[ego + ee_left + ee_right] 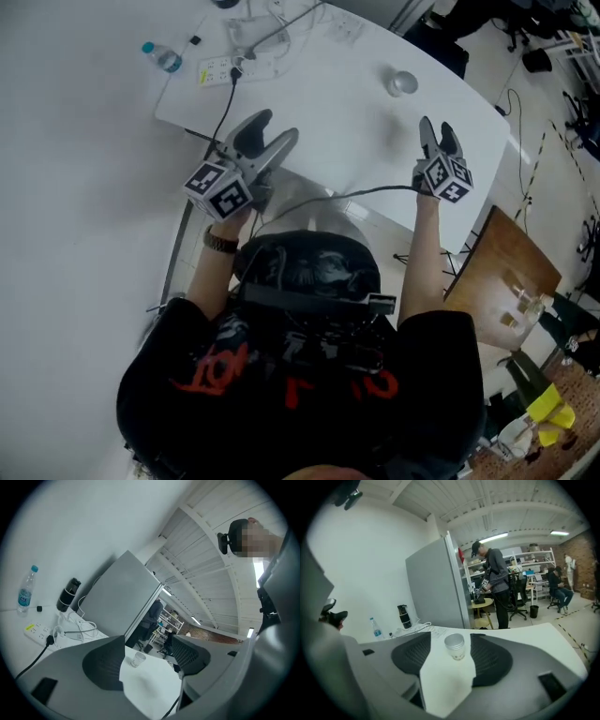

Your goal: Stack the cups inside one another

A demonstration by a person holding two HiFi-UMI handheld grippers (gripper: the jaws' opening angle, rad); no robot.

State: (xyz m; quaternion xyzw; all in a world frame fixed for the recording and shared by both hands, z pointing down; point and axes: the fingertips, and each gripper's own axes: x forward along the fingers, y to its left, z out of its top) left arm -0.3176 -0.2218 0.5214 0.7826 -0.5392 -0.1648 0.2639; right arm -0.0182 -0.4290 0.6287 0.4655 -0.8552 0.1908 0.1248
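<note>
A single pale cup (401, 83) with a silvery rim stands upright on the white table (337, 112), toward its far right. My right gripper (438, 133) hovers short of the cup and apart from it. In the right gripper view the cup (455, 647) shows between the dark pads (412, 657), farther out on the table, with nothing gripped; the right gripper (449, 662) is open. My left gripper (270, 139) is over the table's near left, also open and empty. From the left gripper (147, 665) the cup (137, 658) looks small and distant.
A water bottle (162, 57), a power strip (225, 68) with cables and a black flask (69, 595) sit at the table's far left by a grey partition (122, 597). A wooden table (511, 272) stands to the right. A person (494, 581) stands beyond the table.
</note>
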